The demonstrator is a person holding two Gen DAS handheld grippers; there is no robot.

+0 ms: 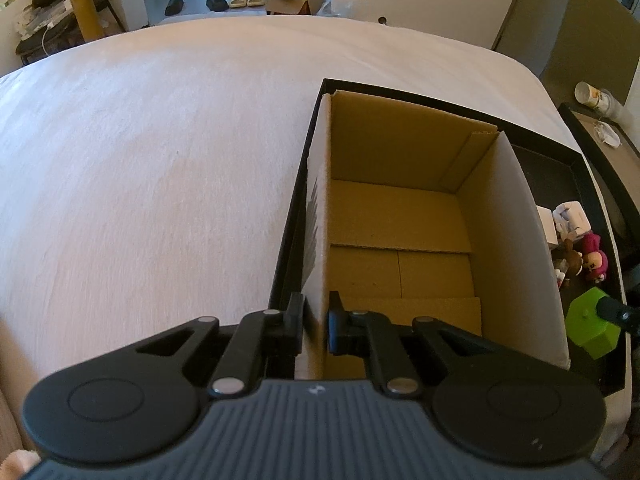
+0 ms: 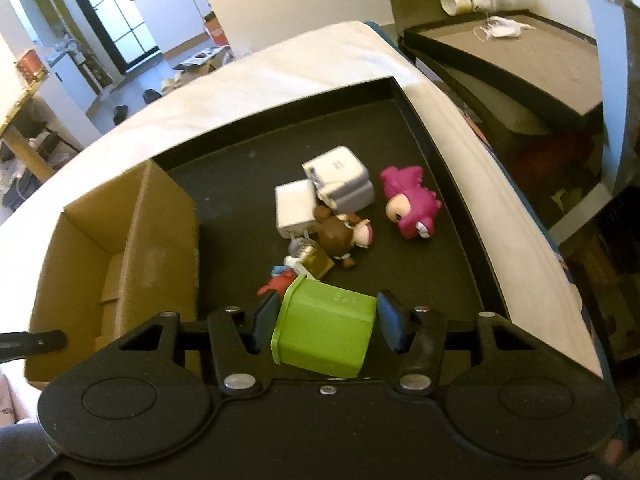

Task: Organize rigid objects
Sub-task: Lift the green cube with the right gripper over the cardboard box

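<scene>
Two grippers busy. My left gripper (image 1: pixel 314 326) is pinched narrow on the near-left wall of the cardboard box (image 1: pixel 400 216), one finger outside, one inside, steadying it. My right gripper (image 2: pixel 326 322) straddles the green container (image 2: pixel 324 330), which lies tilted between the pads; left pad looks touching, right pad just beside, so I can't tell if the grip is firm yet.

Step, as I judge it: close squarely on the flat green sides, lift straight, carry left over the box wall, release low inside. Keep the left hold so the box doesn't slide.

Clutter sits just ahead: red toy (image 2: pixel 276 280), gold piece (image 2: pixel 316 262), brown monkey figure (image 2: pixel 344 234), white chargers (image 2: pixel 320 192), pink figure (image 2: pixel 410 204). Black tray (image 2: pixel 460 200) rim is near on the right. Box interior is empty, lots of room; the wall top edge is the thing to clear.
</scene>
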